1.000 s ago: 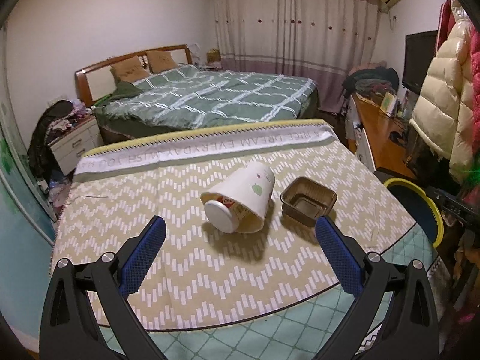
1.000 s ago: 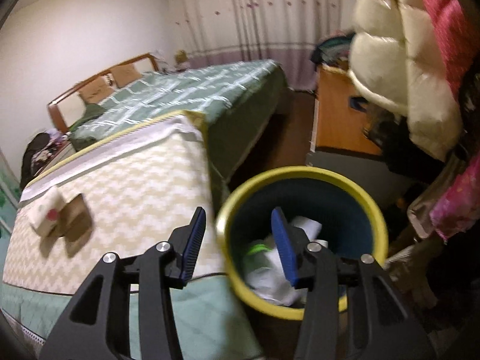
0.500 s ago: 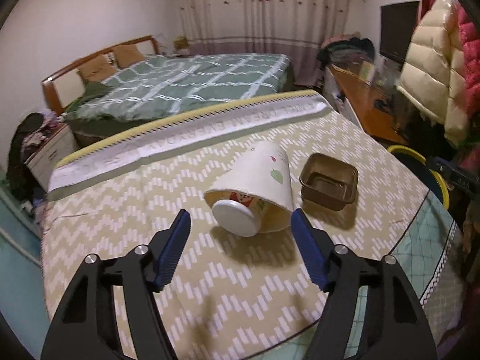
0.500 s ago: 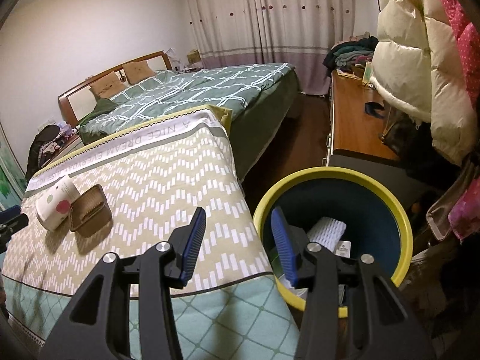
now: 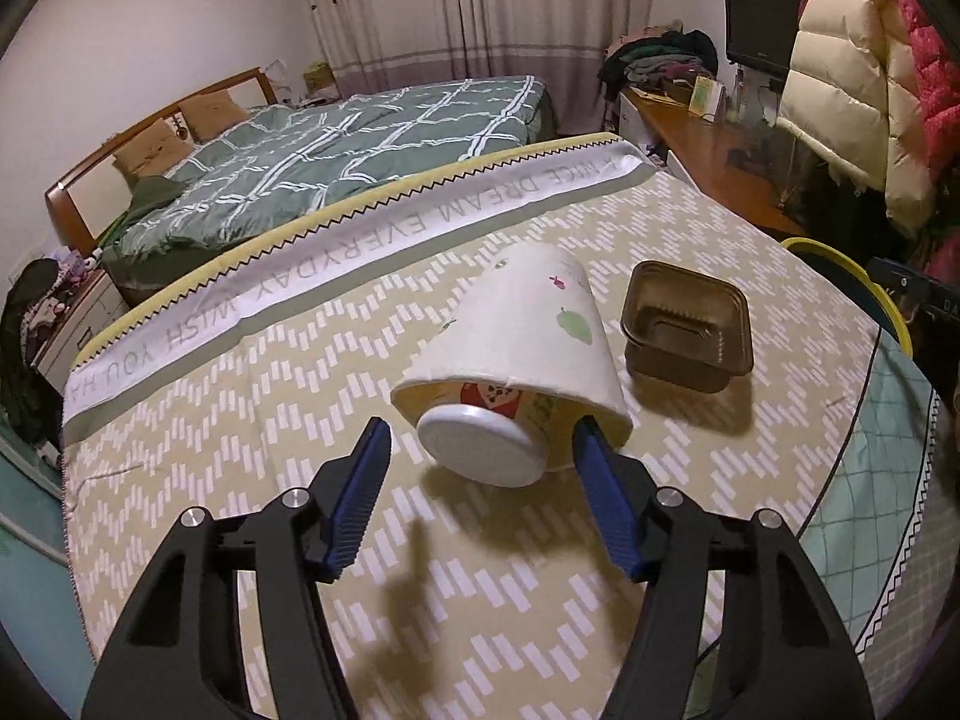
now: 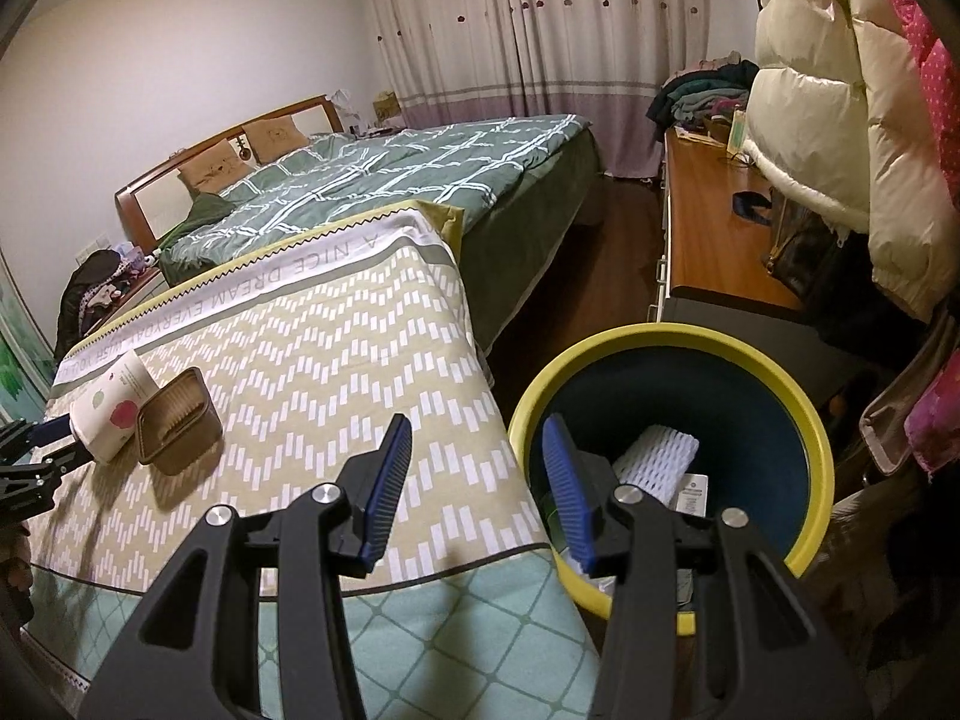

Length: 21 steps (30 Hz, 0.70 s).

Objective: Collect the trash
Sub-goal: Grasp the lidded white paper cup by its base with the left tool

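Beside tray [image 5: 687, 324], closing fingers [image 5: 360, 483] flank cup [image 5: 516, 354].

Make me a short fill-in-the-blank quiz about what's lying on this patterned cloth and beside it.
1. The paper cup lies on its ____.
2. The tray next to the paper cup is coloured ____.
3. The trash bin has a rim coloured ____.
4. Between the right gripper fingers there is ____.

Missing words: side; brown; yellow; nothing

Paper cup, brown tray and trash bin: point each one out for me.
Paper cup [image 5: 528, 330], left wrist view, on its white side wall.
Brown tray [image 5: 684, 324], left wrist view, on its inner floor.
Trash bin [image 6: 660, 337], right wrist view, on its yellow rim.
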### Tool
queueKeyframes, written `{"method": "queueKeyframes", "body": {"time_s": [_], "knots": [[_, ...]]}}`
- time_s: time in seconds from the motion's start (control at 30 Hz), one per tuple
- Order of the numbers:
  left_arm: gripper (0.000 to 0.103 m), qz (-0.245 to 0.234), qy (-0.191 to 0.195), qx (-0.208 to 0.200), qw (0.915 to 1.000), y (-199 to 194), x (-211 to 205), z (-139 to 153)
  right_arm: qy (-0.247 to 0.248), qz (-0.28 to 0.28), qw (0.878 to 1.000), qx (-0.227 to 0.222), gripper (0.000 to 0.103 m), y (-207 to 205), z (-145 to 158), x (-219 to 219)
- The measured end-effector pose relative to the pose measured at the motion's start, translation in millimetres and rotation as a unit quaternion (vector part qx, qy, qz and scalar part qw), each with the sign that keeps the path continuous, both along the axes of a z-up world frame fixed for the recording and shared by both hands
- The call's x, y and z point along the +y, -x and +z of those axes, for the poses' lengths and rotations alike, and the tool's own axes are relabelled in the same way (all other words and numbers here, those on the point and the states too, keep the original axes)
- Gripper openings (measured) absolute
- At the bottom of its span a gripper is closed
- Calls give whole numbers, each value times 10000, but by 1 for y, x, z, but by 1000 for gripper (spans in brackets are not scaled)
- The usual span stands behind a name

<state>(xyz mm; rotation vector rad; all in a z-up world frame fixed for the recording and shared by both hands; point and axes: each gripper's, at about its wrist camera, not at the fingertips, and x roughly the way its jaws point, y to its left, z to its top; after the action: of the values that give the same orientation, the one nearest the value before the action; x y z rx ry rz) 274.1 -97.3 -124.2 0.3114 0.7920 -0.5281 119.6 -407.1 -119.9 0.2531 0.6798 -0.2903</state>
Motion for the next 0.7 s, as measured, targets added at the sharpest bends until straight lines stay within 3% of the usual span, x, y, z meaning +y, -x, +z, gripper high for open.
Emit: {"method": "queueKeyframes", "body": {"time_s": [0.17,0.43,0.7], "knots": [[61,-141,42,63,9999,-8,-5,-1,-9,1,10000,22,44,-1,-1,0],[50,-260,-41,146,9995,-12,-18,-6,-61,37,9999,70,44,-3,-5,2],[49,-240,-159,104,9995,5,-13,4,-93,55,9999,53,44,-4,-5,3]]}}
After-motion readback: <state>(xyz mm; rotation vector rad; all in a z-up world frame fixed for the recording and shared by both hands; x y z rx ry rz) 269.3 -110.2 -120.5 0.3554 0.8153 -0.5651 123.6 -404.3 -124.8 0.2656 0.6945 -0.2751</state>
